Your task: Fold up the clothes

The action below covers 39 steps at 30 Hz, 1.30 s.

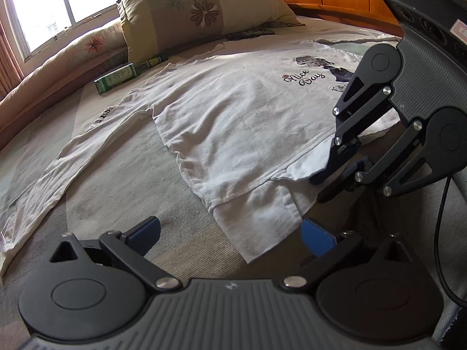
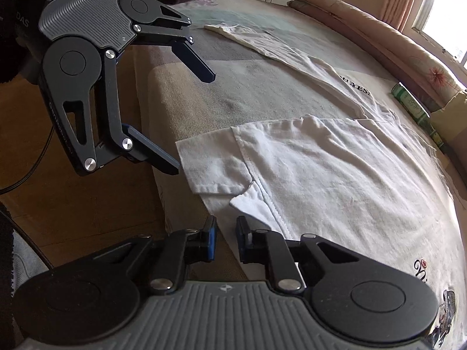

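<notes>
My white shirt [image 1: 233, 110] lies spread flat on the bed [image 1: 116, 175], its hem at the near edge. My left gripper [image 1: 230, 233] is wide open over that hem; my right gripper [image 1: 321, 186] is closed beside it.

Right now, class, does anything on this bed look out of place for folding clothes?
Yes: a green bottle lies on its side between the pillow and the white shirt, an odd thing on a bed.
</notes>
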Motion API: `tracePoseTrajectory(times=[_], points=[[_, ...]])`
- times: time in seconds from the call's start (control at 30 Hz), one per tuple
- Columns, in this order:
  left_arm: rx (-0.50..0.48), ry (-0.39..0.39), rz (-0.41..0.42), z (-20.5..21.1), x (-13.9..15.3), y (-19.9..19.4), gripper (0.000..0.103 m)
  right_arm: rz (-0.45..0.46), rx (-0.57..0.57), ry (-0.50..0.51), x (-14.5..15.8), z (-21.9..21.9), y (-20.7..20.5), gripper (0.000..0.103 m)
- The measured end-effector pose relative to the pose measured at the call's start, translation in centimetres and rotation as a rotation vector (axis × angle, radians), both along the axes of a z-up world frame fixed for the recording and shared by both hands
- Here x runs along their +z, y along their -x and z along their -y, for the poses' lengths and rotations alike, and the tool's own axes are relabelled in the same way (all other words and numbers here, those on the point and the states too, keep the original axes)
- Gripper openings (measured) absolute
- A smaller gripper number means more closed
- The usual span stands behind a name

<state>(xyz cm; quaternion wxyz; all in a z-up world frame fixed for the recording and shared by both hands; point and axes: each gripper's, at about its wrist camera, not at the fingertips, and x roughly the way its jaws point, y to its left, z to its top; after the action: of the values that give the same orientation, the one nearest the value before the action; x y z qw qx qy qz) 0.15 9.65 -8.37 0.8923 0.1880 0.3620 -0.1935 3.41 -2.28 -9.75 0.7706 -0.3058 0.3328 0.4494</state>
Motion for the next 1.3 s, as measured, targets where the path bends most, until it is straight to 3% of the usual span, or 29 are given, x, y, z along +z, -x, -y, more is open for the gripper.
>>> tracePoseTrajectory(times=[0.07, 0.2, 0.27, 0.33, 0.43, 0.5, 0.53, 0.57, 0.63, 0.7, 0.8, 0.9, 0.97, 1.03, 1.1, 1.23, 1.3], points=[[0.008, 0.006, -0.003, -0.2, -0.1, 0.0, 0.102, -0.012, -0.026, -0.016, 0.1, 0.1, -0.3, 0.005], [0.000, 0.029, -0.006, -0.3, 0.2, -0.2, 0.102, -0.151, -0.057, -0.095, 0.3, 0.5, -0.8, 0.003], [-0.015, 0.039, 0.002, -0.2, 0.5, -0.4, 0.102, -0.161, -0.052, -0.091, 0.9, 0.8, -0.1, 0.003], [-0.034, 0.046, 0.027, 0.3, 0.9, -1.1, 0.102, -0.172, -0.047, -0.087, 1.4, 1.2, 0.7, 0.010], [-0.068, 0.074, 0.050, 1.5, 1.2, -2.8, 0.102, -0.106, -0.141, -0.104, 3.2, 3.7, 0.5, 0.039], [-0.089, 0.088, 0.063, 2.7, 1.0, -4.2, 0.102, -0.027, -0.253, -0.127, 4.8, 6.4, -0.2, 0.076], [-0.098, 0.095, 0.067, 3.4, 0.8, -5.0, 0.102, 0.029, -0.343, -0.120, 5.0, 7.9, -0.9, 0.086], [-0.098, 0.101, 0.056, 4.1, 0.5, -5.8, 0.102, 0.085, -0.434, -0.112, 5.3, 9.4, -1.6, 0.103], [-0.095, 0.117, 0.035, 5.5, -0.2, -7.3, 0.102, 0.113, -0.605, -0.082, 4.6, 12.4, -3.5, 0.103], [-0.097, 0.147, 0.005, 6.1, -0.9, -8.2, 0.102, 0.071, -0.732, -0.079, 3.5, 14.7, -5.0, 0.103], [-0.046, 0.164, -0.073, 5.9, -2.2, -8.6, 0.102, -0.034, -0.874, -0.112, 1.0, 17.5, -5.8, 0.103], [-0.002, 0.170, -0.131, 4.0, -2.5, -6.6, 0.102, -0.149, -0.974, -0.147, -1.1, 19.1, -4.7, 0.103], [-0.010, 0.158, -0.146, 2.8, -2.2, -4.8, 0.102, -0.132, -1.000, -0.223, -1.3, 19.8, -3.0, 0.103], [-0.016, 0.119, -0.144, 2.2, -1.3, -3.4, 0.102, -0.112, -1.002, -0.219, -1.5, 19.6, -2.0, 0.103], [-0.026, 0.129, -0.147, 2.0, -0.1, -3.3, 0.102, -0.094, -1.015, -0.208, -1.5, 19.3, -1.6, 0.103], [-0.073, 0.207, -0.043, 3.9, 2.6, -5.7, 0.102, -0.085, -1.066, -0.195, -1.5, 18.7, -2.0, 0.103], [-0.112, 0.228, -0.033, 5.8, 2.5, -7.7, 0.102, -0.083, -1.090, -0.190, -1.5, 18.5, -2.2, 0.103]])
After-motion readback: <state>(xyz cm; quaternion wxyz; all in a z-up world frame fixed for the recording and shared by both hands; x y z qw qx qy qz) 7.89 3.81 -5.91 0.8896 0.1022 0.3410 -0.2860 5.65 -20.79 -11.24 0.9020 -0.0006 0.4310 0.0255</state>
